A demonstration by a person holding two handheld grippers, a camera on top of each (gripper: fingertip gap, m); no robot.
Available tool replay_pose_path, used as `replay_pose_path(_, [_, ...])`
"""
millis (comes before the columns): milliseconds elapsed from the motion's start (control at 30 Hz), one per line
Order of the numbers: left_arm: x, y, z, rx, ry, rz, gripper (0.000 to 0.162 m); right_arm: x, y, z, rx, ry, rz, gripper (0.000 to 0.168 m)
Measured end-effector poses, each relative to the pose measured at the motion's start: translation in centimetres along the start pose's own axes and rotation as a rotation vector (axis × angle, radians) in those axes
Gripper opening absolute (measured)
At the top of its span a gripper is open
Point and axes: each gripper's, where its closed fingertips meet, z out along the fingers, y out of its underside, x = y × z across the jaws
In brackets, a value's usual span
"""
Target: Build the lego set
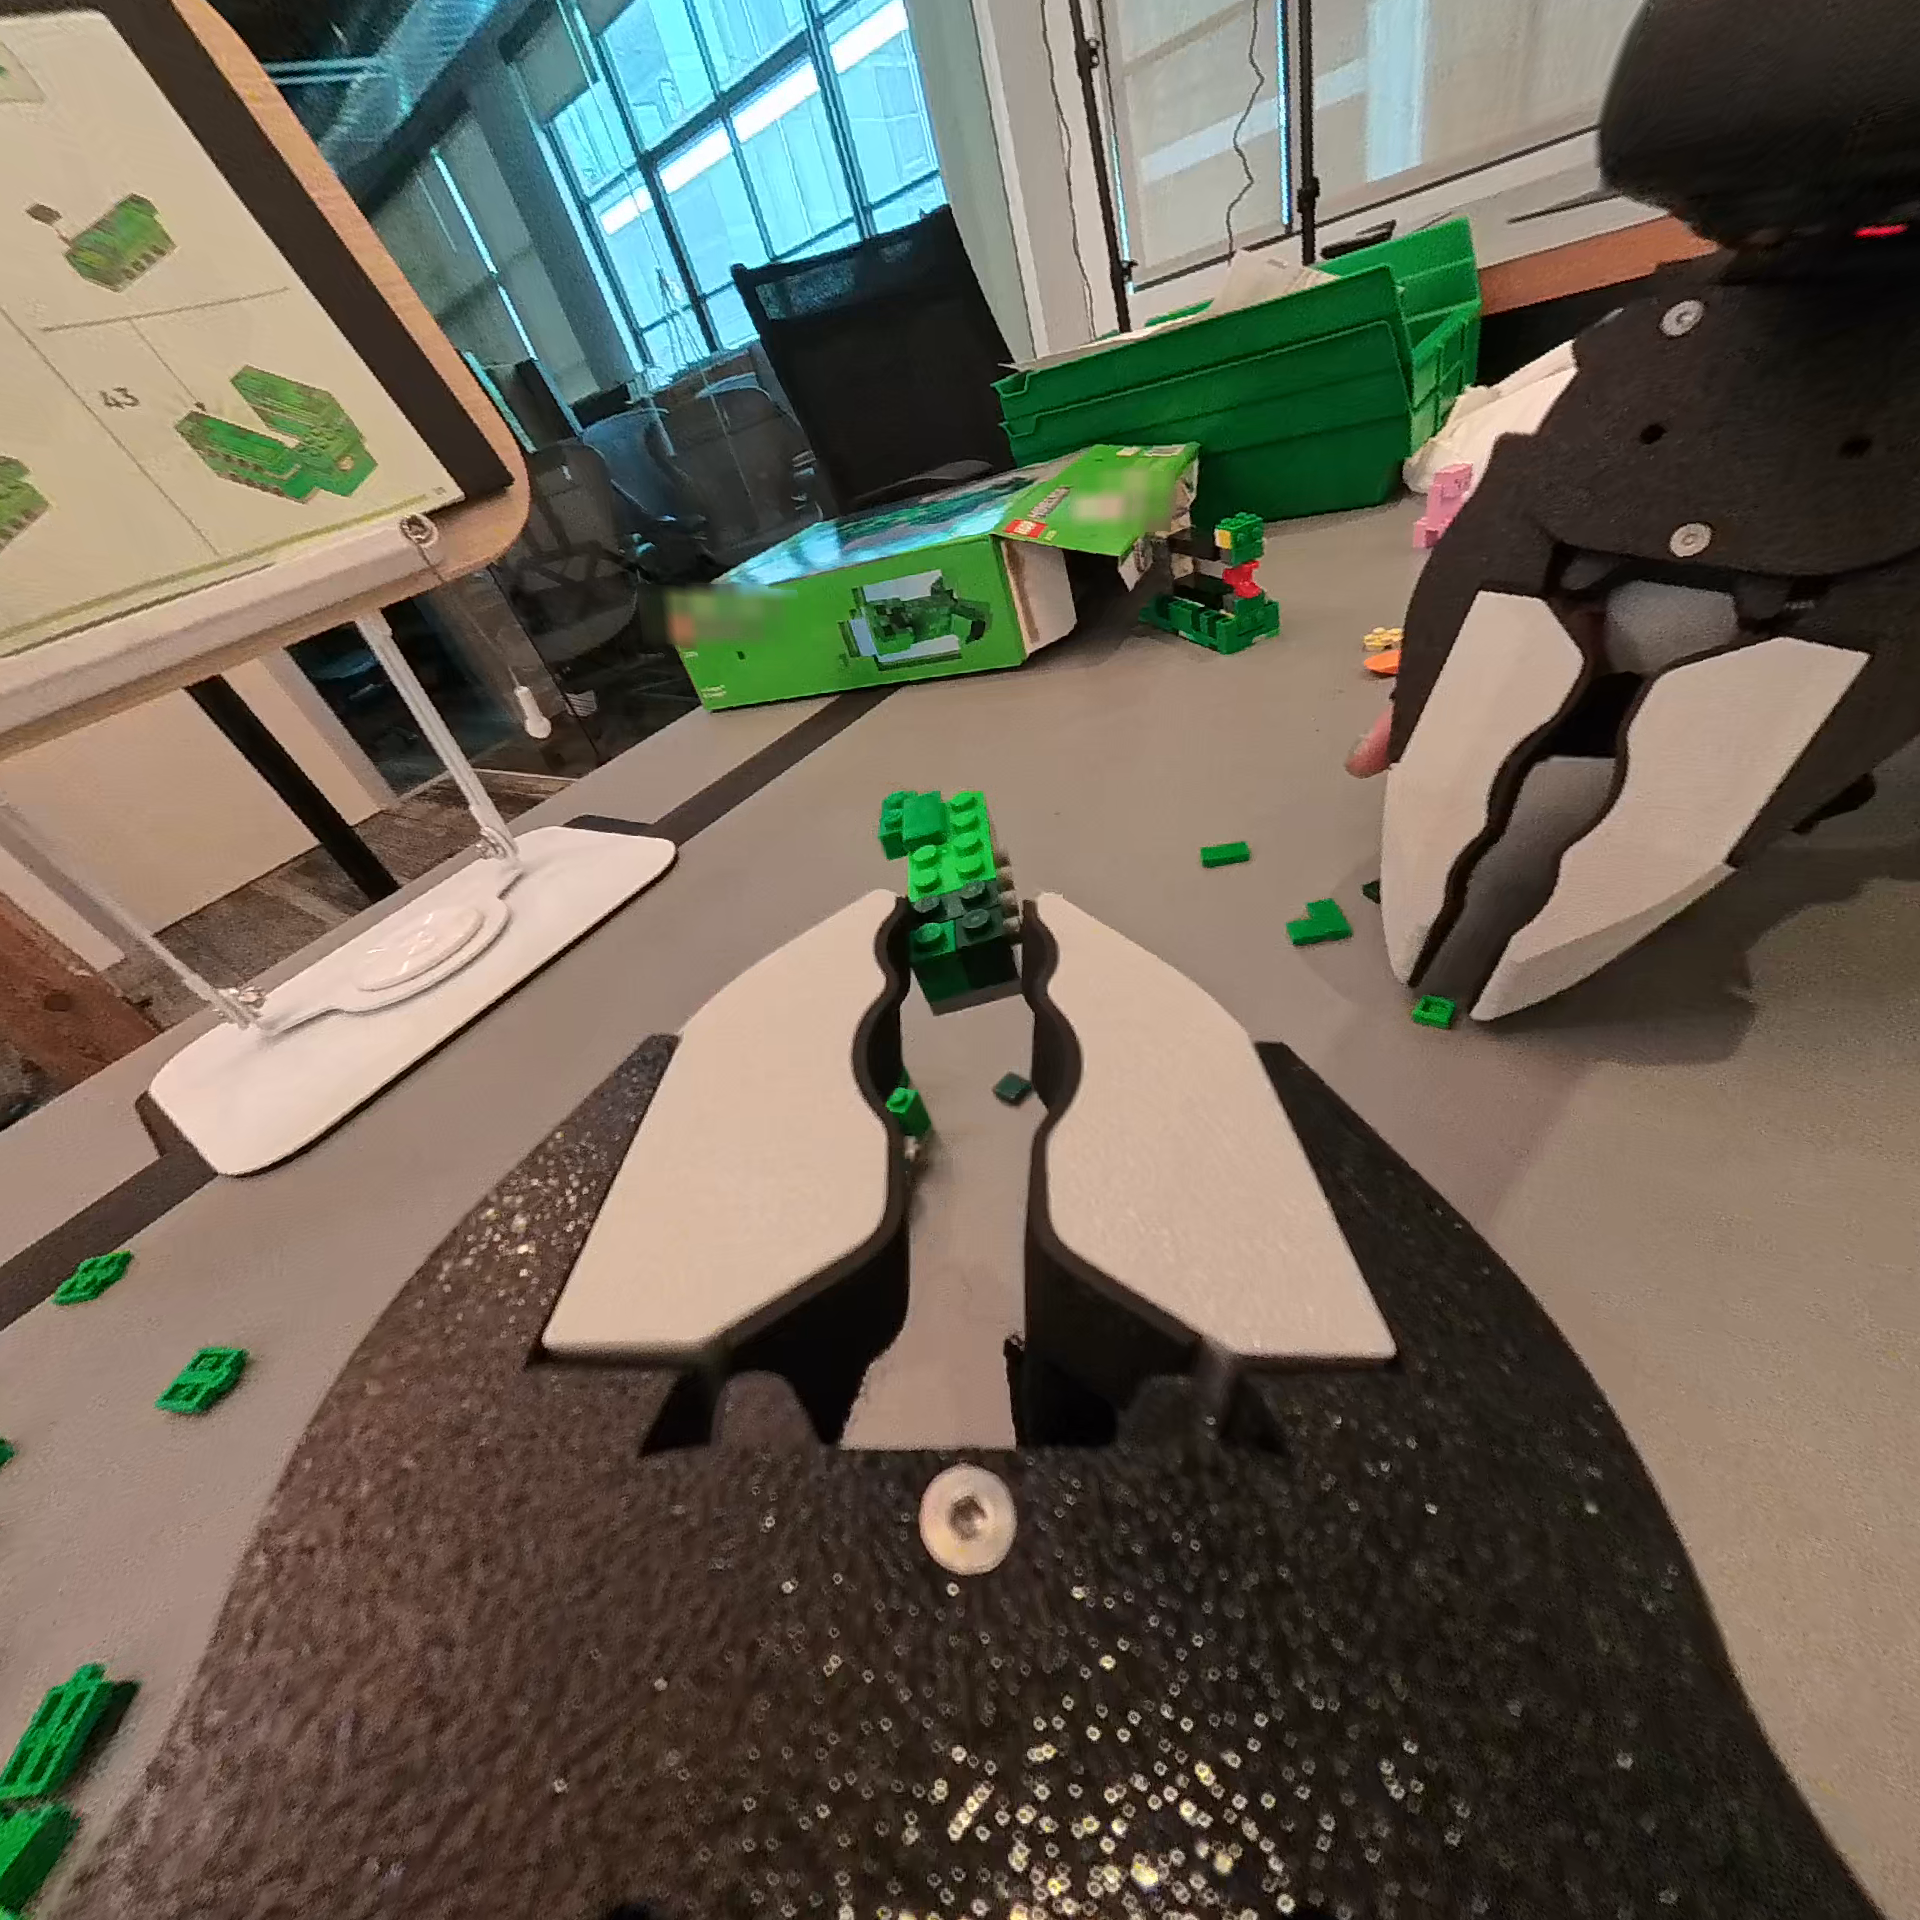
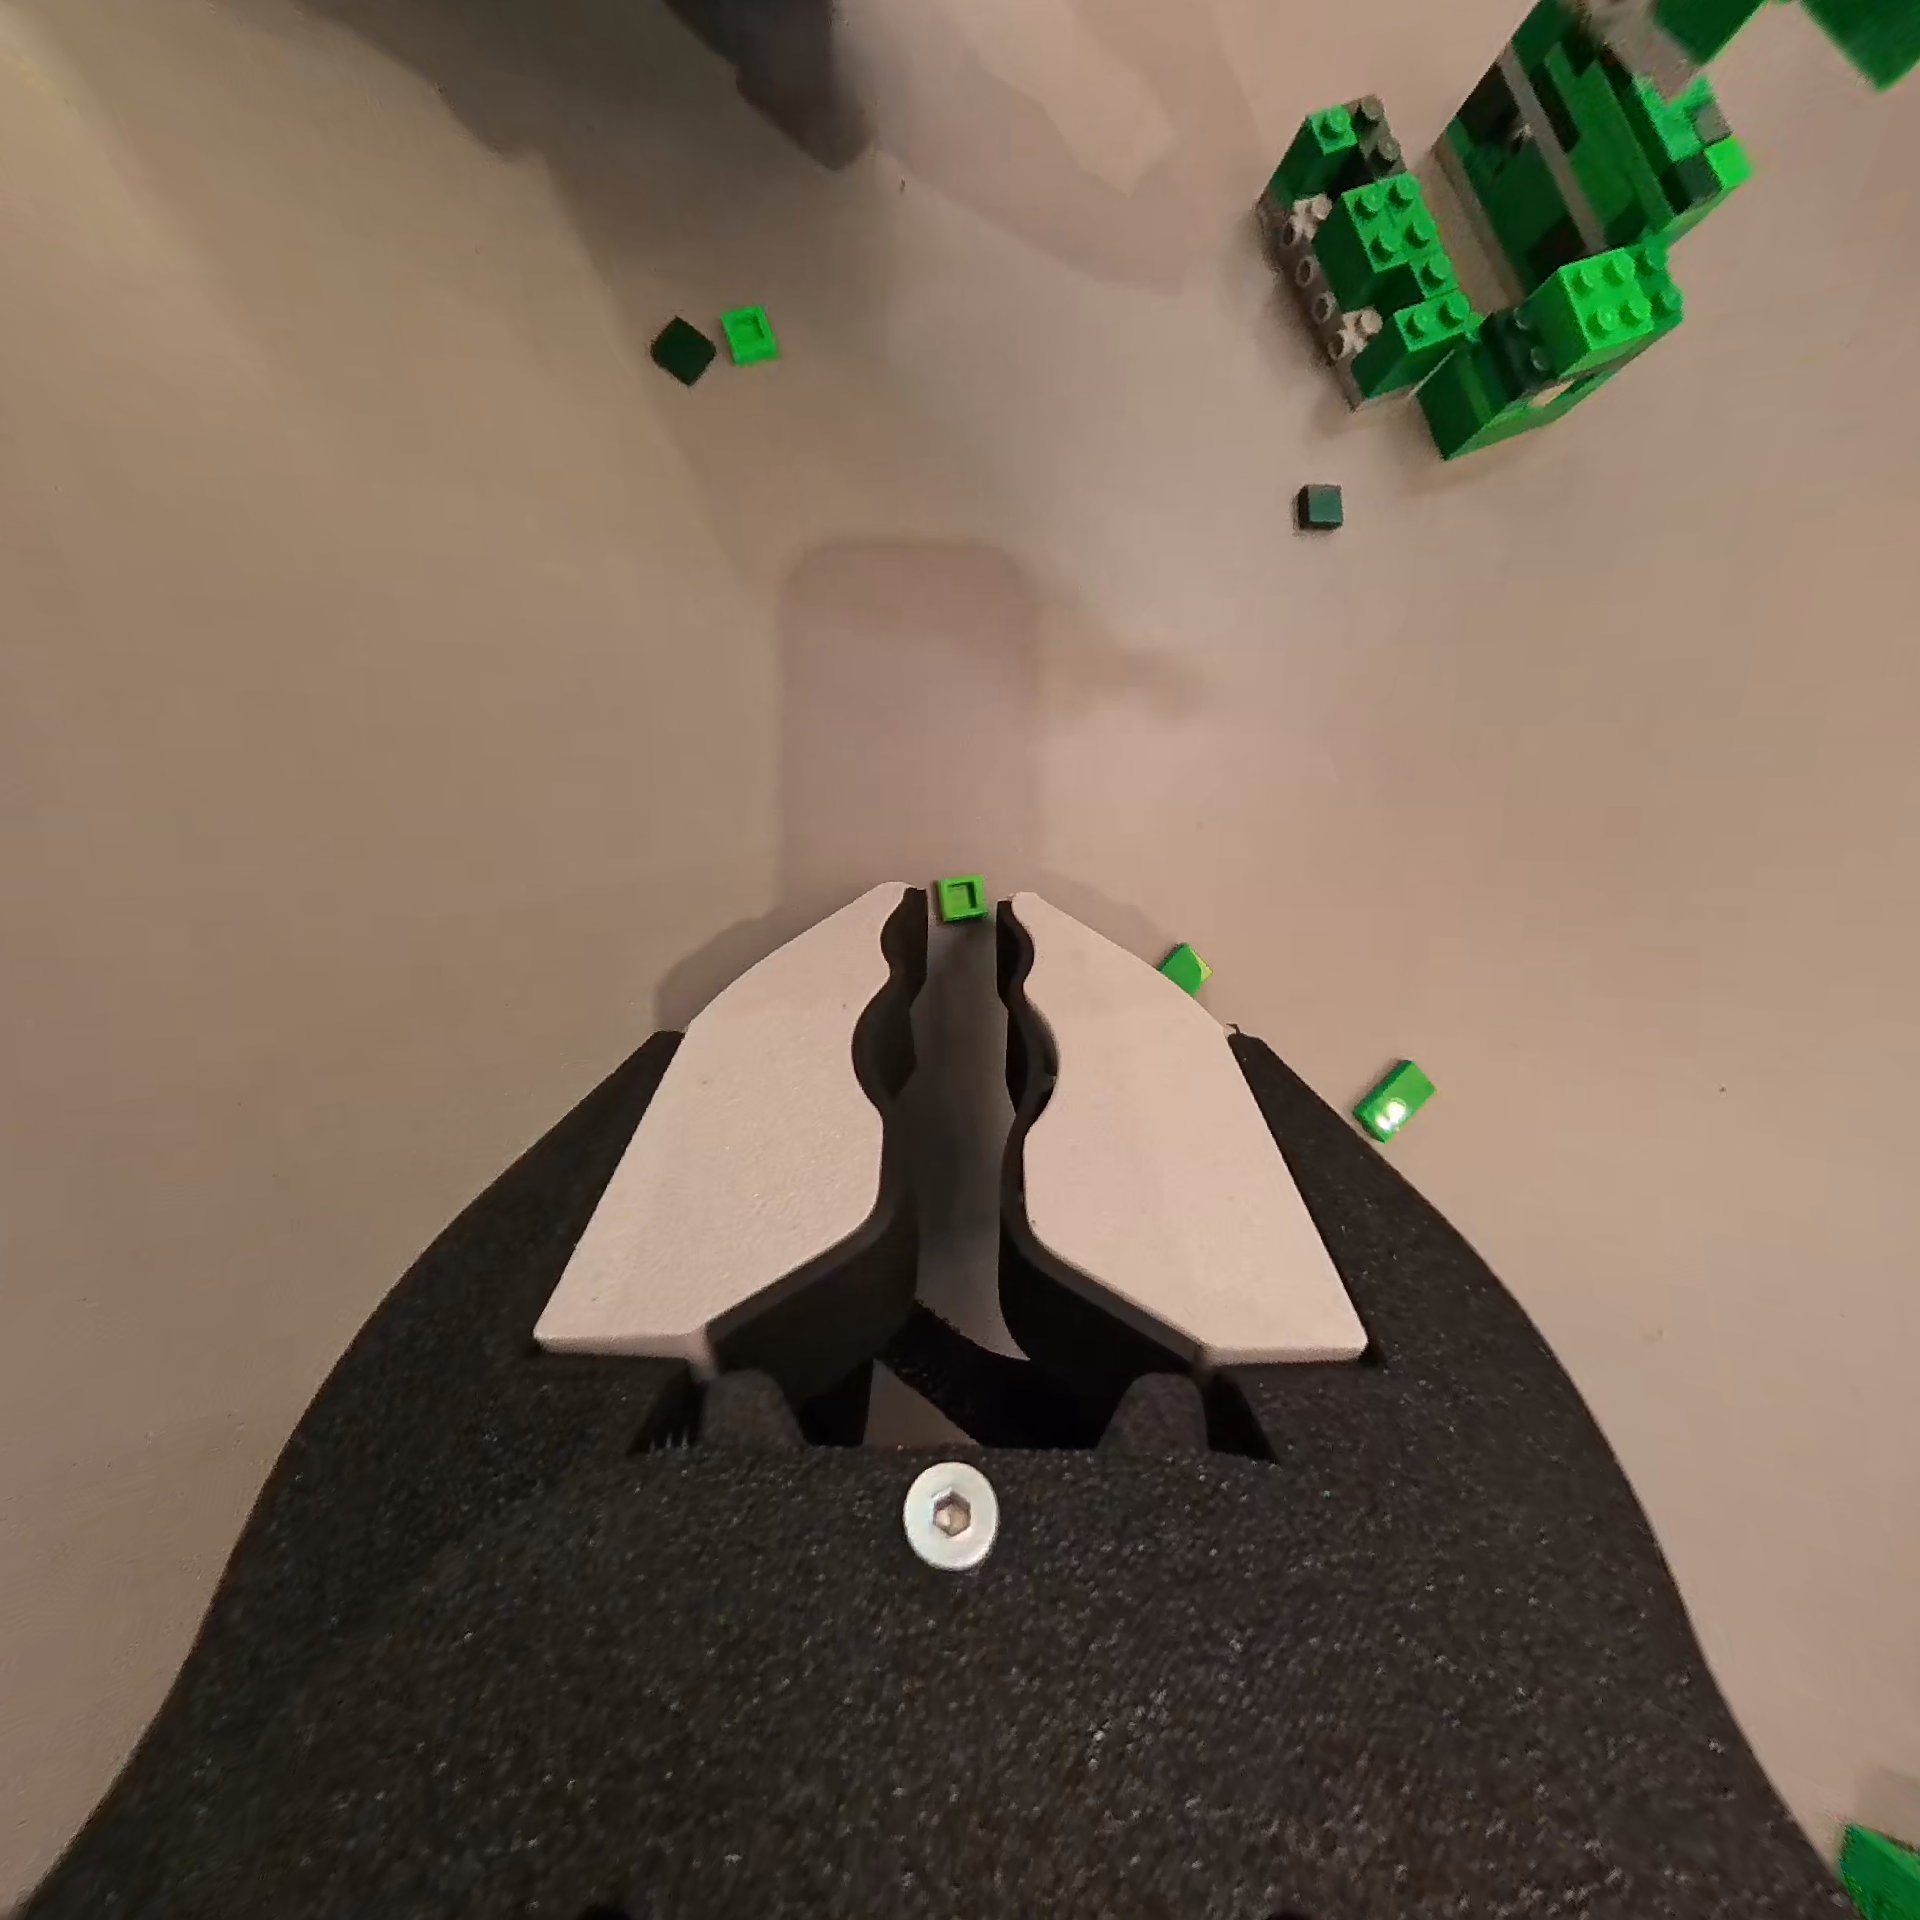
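My left gripper (image 1: 961,914) is shut on a green lego assembly (image 1: 951,883) of light and dark green bricks, which sticks out forward past the fingertips. The assembly also shows at the upper right of the right wrist view (image 2: 1455,270). My right gripper (image 2: 961,894) points down at the grey table (image 2: 416,623). Its jaws stand narrowly apart, with a small light green square tile (image 2: 959,898) lying between the tips. The left wrist view shows the right gripper (image 1: 1439,997) at the right with the tile (image 1: 1434,1010) at its tips.
An instruction booklet (image 1: 156,364) stands on a white stand (image 1: 416,966) at the left. A green box (image 1: 883,613), a small built model (image 1: 1216,592) and green bins (image 1: 1247,405) lie farther back. Loose green pieces (image 1: 1320,920) (image 2: 1392,1099) (image 2: 748,335) are scattered about. There is about 15 cm between the tips of the two grippers.
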Motion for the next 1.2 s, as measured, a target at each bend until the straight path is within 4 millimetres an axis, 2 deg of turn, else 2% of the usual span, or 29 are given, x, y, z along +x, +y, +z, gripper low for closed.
replay_pose_path(133, [1.6, 0.6, 0.4, -0.048, 0.108, -0.018, 0.019, 0.0, 0.1, 0.2, 0.011, -0.005, 0.012, 0.011])
replay_pose_path(300, [4.6, 2.5, 0.8, -0.198, 0.298, 0.008, 0.019, -0.2, 0.1, 0.2, 0.029, -0.032, 0.033, 0.007])
replay_pose_path(500, [6.5, 4.1, 0.7, -0.320, 0.396, 0.063, 0.019, 0.3, -0.5, -1.3, 0.107, 0.021, 0.029, 0.007])
replay_pose_path(667, [6.9, 5.4, 0.4, -0.413, 0.419, 0.068, 0.020, 0.4, -1.3, -2.5, 0.162, 0.050, 0.021, 0.007])
replay_pose_path(767, [6.7, 6.9, -0.1, -0.520, 0.423, 0.045, 0.019, 0.4, -1.6, -2.8, 0.187, 0.055, 0.020, 0.007])
replay_pose_path(900, [6.1, 7.0, -0.6, -0.519, 0.387, 0.037, 0.034, 0.7, -2.5, -3.3, 0.272, 0.073, 0.050, 0.007])
replay_pose_path(967, [5.8, 6.0, -0.9, -0.440, 0.359, 0.089, 0.042, 0.6, -2.9, -3.6, 0.319, 0.063, 0.079, 0.007])
replay_pose_path(1000, [6.0, 4.7, -1.1, -0.361, 0.353, 0.132, 0.041, 0.3, -3.3, -3.8, 0.346, 0.038, 0.100, 0.007])
replay_pose_path(1100, [8.0, -0.1, -1.6, -0.103, 0.341, 0.366, 0.033, -1.0, -4.6, -4.4, 0.439, -0.082, 0.178, 0.007])
replay_pose_path(1167, [9.3, -1.8, -1.8, -0.032, 0.327, 0.489, 0.032, -1.9, -5.3, -4.6, 0.477, -0.184, 0.230, 0.007])
replay_pose_path(1200, [9.8, -2.1, -1.7, -0.031, 0.338, 0.492, 0.032, -2.2, -5.6, -4.8, 0.494, -0.228, 0.251, 0.007])
